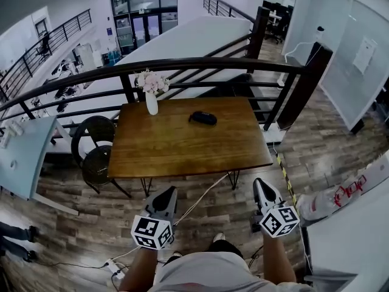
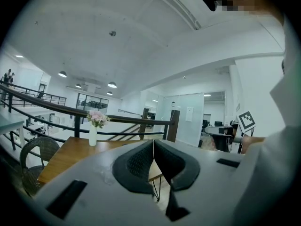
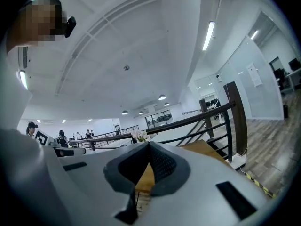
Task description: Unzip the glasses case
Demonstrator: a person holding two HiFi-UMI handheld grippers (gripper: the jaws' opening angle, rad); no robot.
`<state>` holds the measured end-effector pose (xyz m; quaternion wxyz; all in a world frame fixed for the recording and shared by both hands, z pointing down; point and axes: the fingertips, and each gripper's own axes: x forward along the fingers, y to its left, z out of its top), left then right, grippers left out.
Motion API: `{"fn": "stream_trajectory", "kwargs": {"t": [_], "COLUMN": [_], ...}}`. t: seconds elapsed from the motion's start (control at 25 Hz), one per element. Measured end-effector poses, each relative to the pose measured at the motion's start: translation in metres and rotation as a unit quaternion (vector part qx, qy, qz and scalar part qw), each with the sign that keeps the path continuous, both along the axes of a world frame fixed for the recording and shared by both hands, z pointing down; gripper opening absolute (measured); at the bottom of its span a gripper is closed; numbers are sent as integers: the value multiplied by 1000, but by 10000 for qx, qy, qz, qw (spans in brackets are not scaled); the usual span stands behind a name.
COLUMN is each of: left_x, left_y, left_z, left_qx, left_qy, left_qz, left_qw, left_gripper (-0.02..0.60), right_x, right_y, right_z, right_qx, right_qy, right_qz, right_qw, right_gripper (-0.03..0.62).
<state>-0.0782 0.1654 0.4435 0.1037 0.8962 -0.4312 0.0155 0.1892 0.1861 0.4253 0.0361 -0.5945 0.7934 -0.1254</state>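
Observation:
A small dark glasses case [image 1: 202, 118] lies on the far half of a wooden table [image 1: 182, 148], right of centre. It is hidden in both gripper views. My left gripper [image 1: 168, 195] is held over the floor short of the table's near edge, shut with nothing in it. My right gripper [image 1: 261, 188] hangs level with it, off the table's near right corner, also shut and empty. In the left gripper view the jaws [image 2: 154, 143] meet at their tips; in the right gripper view the jaws [image 3: 148, 146] do the same.
A white vase of pink flowers [image 1: 151, 92] stands at the table's far left. A black railing [image 1: 182, 66] runs behind the table. A dark round chair [image 1: 94, 151] sits at the table's left side. White cables and a power strip [image 1: 112, 265] lie on the wood floor near my feet.

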Motion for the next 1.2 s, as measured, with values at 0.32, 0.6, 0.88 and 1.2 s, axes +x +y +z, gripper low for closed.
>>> {"fn": "stream_trajectory", "kwargs": {"t": [0.32, 0.6, 0.88, 1.2], "left_x": [70, 101, 111, 106], "left_y": [-49, -74, -121, -216], "left_z": [-16, -7, 2, 10], "left_qx": [73, -80, -176, -230], "left_qy": [-102, -214, -138, 16], "left_qz": [-383, -653, -659, -445], "left_qw": [9992, 9976, 9976, 9987], "left_gripper": [15, 15, 15, 15], "right_x": [71, 103, 98, 87], "right_y": [-62, -103, -147, -229], "right_z": [-4, 18, 34, 38], "right_qx": [-91, -337, -529, -684], "right_qy": [-63, -161, -119, 144], "right_qz": [-446, -733, -866, -742], "right_qw": [9989, 9966, 9948, 9948], "right_gripper": [49, 51, 51, 51]}}
